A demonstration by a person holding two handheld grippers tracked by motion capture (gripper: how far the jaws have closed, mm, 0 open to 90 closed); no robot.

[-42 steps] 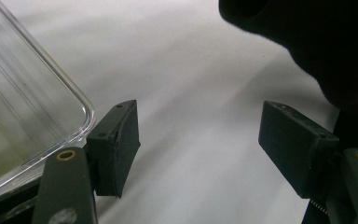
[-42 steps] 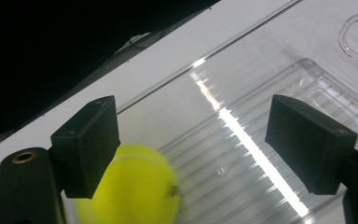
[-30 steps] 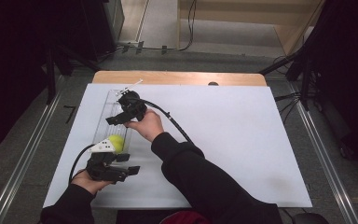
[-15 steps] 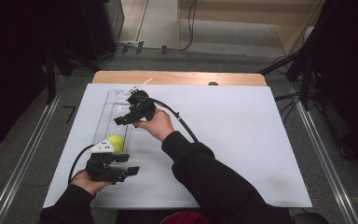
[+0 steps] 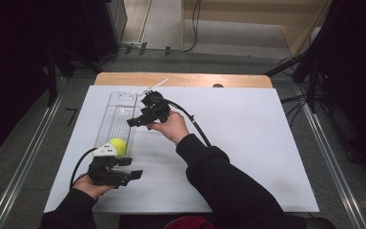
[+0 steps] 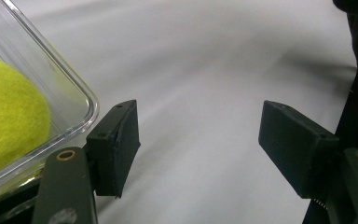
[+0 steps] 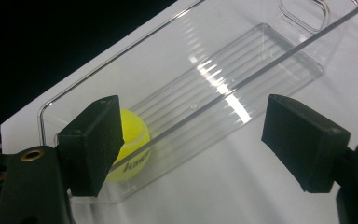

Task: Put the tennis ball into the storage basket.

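White table [image 5: 248, 143], tennis ball [image 7: 129, 144] with unreadable print in clear tray [image 7: 242, 70], both grippers' fingers released.

Lab recording bay, white-covered table [image 5: 248, 143], floor rails [image 5: 21, 157], trailing cables [image 5: 190, 28]

Clear glossy plastic tray [image 7: 242, 70] w/ ribbed floor; fuzzy yellow felt ball [image 7: 130, 140]; matt white tabletop sheet [image 5: 248, 143]; matt black jaws

A long clear plastic tray [image 5: 116, 119] lies along the left part of the white surface [image 5: 248, 143], with a tennis ball [image 5: 118, 145] at its near end. Right of the tray, the surface is bare and open to reach.
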